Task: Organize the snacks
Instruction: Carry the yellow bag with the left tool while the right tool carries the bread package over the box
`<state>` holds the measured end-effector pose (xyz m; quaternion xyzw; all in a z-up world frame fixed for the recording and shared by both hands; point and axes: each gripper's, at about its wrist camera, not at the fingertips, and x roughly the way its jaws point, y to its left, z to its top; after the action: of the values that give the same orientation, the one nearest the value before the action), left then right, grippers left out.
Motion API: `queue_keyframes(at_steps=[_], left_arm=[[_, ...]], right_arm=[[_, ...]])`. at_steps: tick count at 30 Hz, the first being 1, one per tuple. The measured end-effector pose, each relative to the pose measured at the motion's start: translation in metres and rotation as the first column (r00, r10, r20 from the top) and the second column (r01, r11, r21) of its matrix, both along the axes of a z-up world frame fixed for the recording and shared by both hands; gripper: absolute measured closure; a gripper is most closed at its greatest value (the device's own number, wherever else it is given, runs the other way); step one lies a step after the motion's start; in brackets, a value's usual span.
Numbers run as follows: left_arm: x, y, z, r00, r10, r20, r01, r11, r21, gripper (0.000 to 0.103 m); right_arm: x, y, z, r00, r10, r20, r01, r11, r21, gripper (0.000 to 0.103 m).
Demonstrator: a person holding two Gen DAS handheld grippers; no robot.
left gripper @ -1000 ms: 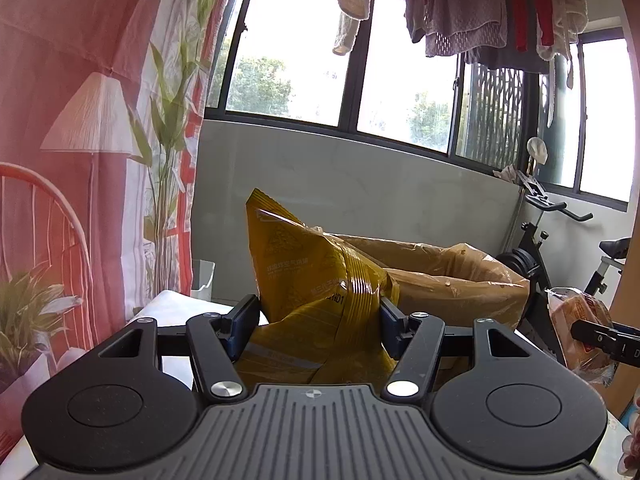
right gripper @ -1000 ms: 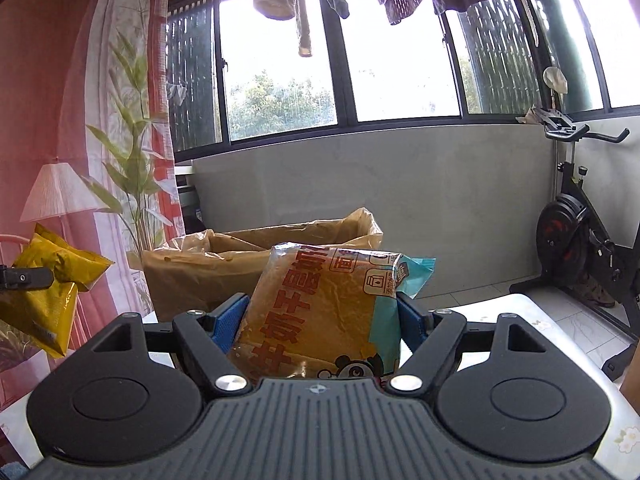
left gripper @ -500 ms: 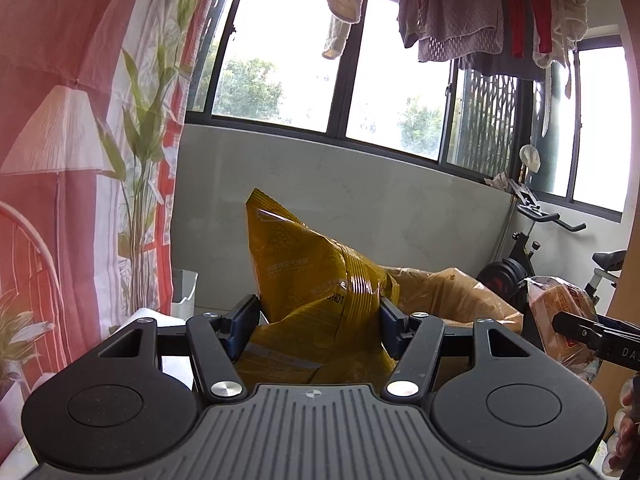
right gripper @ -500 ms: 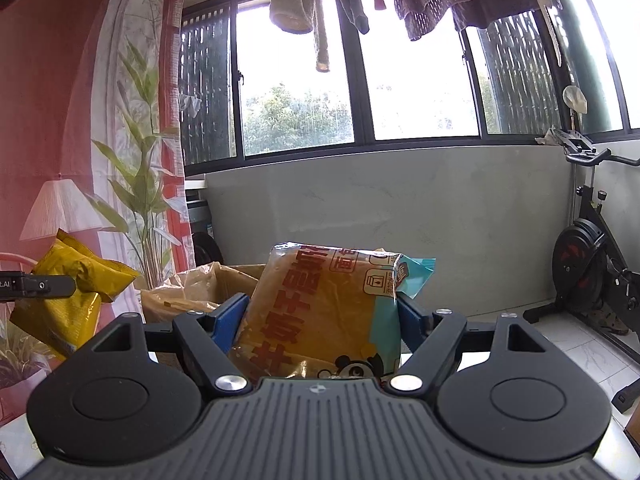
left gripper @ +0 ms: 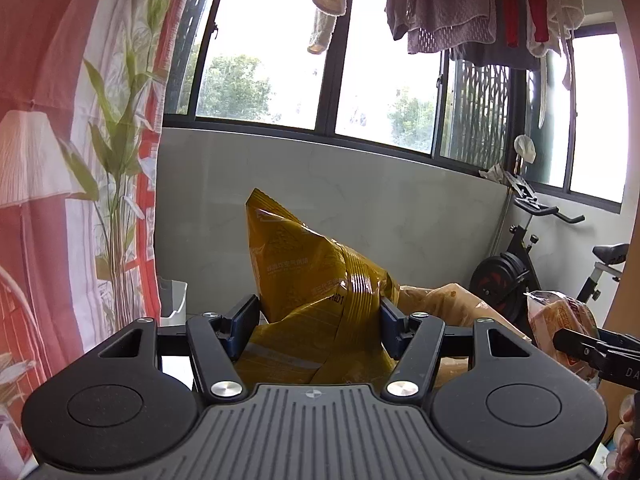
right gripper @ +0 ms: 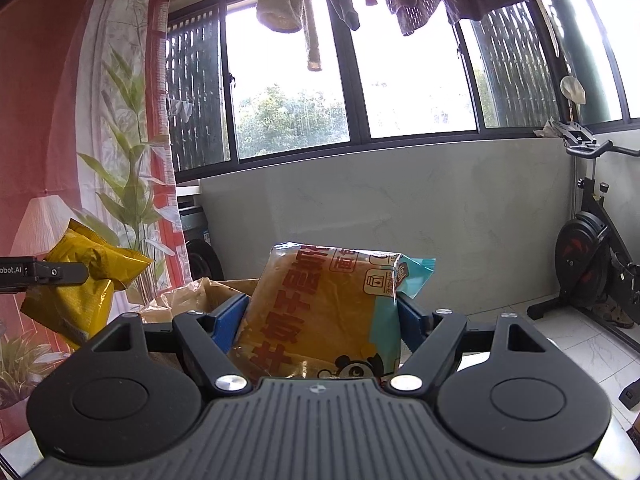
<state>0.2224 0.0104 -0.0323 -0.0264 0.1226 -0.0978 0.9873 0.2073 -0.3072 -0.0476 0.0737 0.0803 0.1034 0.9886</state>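
My left gripper [left gripper: 318,314] is shut on a crumpled yellow snack bag [left gripper: 308,280] and holds it up in the air. My right gripper [right gripper: 326,316] is shut on an orange bread packet with red lettering and a teal edge [right gripper: 324,312], also held up. The yellow bag shows at the left of the right wrist view [right gripper: 80,280], and the bread packet at the right of the left wrist view [left gripper: 560,320]. A brown paper bag [left gripper: 452,306] stands open just beyond both grippers; only its rim shows in the right wrist view [right gripper: 192,294].
A grey low wall [right gripper: 440,208] under the windows stands behind. An exercise bike [right gripper: 592,256] is at the right. A red and white curtain with a plant print [left gripper: 80,160] hangs at the left. Laundry [left gripper: 460,4] hangs overhead. A white table edge [right gripper: 540,344] shows low right.
Both grippers have risen with their packets. The brown paper bag has sunk lower in both views. The two packets have come a little closer together.
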Motion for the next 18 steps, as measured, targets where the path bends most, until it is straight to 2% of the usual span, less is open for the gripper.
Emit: queue_keyframes(at_steps=[8,13,18], left_arm=[[0.059,-0.030,0.013,1.000,-0.015,-0.010,0.016,0.998,0.067,0.038],[0.099,-0.048,0.005,0.998,0.015,-0.059,-0.006,0.987,0.159,0.038],[0.131,-0.062,-0.011,0.993,0.039,-0.111,-0.009,0.966,0.260,0.038]], right_arm=[[0.018,-0.001,0.000,1.000,-0.002,-0.010,0.003,1.000,0.012,0.025],[0.058,0.000,0.006,0.998,0.032,-0.049,-0.032,0.999,-0.012,0.025],[0.109,0.017,0.014,0.994,0.071,-0.087,-0.078,0.994,-0.080,0.025]])
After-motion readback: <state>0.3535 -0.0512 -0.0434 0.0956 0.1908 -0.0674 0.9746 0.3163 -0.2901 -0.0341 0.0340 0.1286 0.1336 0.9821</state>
